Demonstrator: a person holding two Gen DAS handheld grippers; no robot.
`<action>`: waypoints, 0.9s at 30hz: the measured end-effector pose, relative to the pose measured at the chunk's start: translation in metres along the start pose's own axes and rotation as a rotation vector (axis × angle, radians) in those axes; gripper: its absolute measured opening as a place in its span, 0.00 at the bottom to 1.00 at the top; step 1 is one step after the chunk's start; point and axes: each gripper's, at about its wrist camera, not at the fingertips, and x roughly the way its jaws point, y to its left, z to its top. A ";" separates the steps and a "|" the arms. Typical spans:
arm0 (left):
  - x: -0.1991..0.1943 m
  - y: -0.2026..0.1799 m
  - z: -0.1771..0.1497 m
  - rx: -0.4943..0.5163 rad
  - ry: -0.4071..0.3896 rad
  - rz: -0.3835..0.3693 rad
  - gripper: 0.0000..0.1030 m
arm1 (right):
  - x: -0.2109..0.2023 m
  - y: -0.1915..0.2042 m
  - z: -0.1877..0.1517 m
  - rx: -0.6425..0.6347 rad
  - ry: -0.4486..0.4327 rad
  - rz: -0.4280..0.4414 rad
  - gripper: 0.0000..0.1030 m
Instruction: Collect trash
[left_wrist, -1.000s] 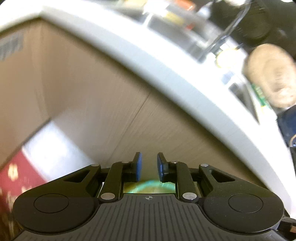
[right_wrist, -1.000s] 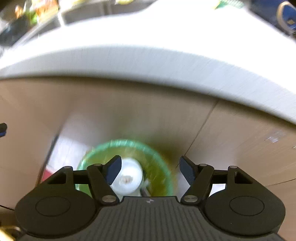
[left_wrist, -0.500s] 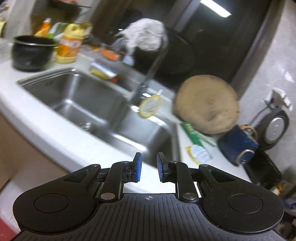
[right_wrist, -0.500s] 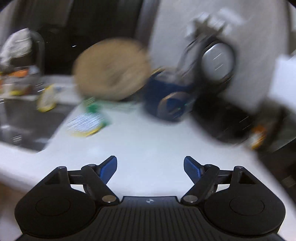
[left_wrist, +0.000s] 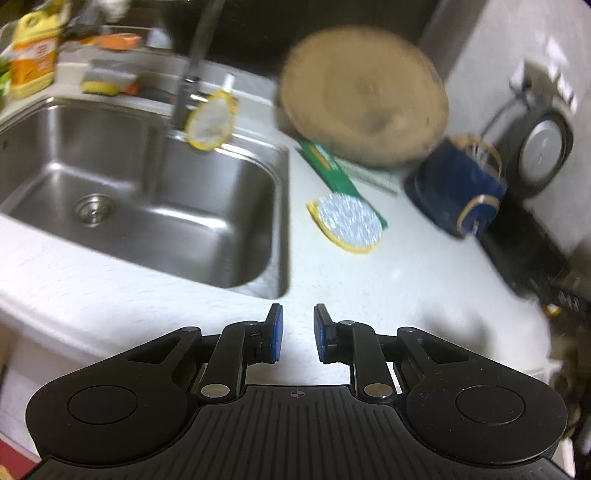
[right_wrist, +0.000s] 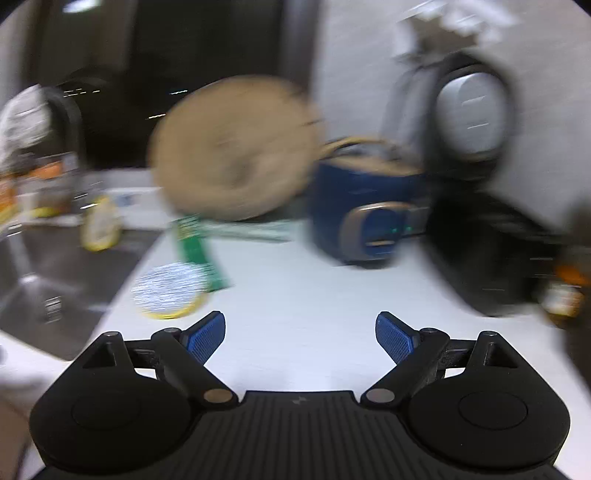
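Observation:
A round foil lid with a yellow rim (left_wrist: 347, 223) (right_wrist: 168, 290) lies flat on the white counter (left_wrist: 388, 295), right of the sink. A long green wrapper (left_wrist: 332, 166) (right_wrist: 195, 251) lies just behind it. A second yellow-rimmed lid (left_wrist: 210, 120) (right_wrist: 99, 225) leans by the tap at the sink's back edge. My left gripper (left_wrist: 295, 332) hovers over the counter's front edge, its jaws a narrow gap apart with nothing between them. My right gripper (right_wrist: 299, 339) is over the counter to the right of the foil lid. Its jaws are opening wide and are empty.
A steel sink (left_wrist: 147, 177) fills the left of the counter. A round wooden board (left_wrist: 362, 96) leans on the back wall beside a blue container (left_wrist: 458, 192). A dark appliance (right_wrist: 480, 258) stands at the right. A yellow bottle (left_wrist: 33, 55) stands at the far left.
Both grippers rose from the cabinet front and the green bin below the counter to above the countertop. The right jaws spread wider. The left jaws kept their narrow gap.

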 end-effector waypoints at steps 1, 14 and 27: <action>0.011 -0.010 0.001 0.014 0.007 0.018 0.20 | 0.018 0.006 0.002 -0.019 0.012 0.056 0.87; 0.049 -0.056 0.016 -0.088 0.013 0.258 0.20 | 0.212 0.078 0.071 -0.229 0.129 0.486 0.87; 0.046 -0.055 0.016 -0.062 0.041 0.233 0.20 | 0.225 0.075 0.035 -0.221 0.283 0.560 0.37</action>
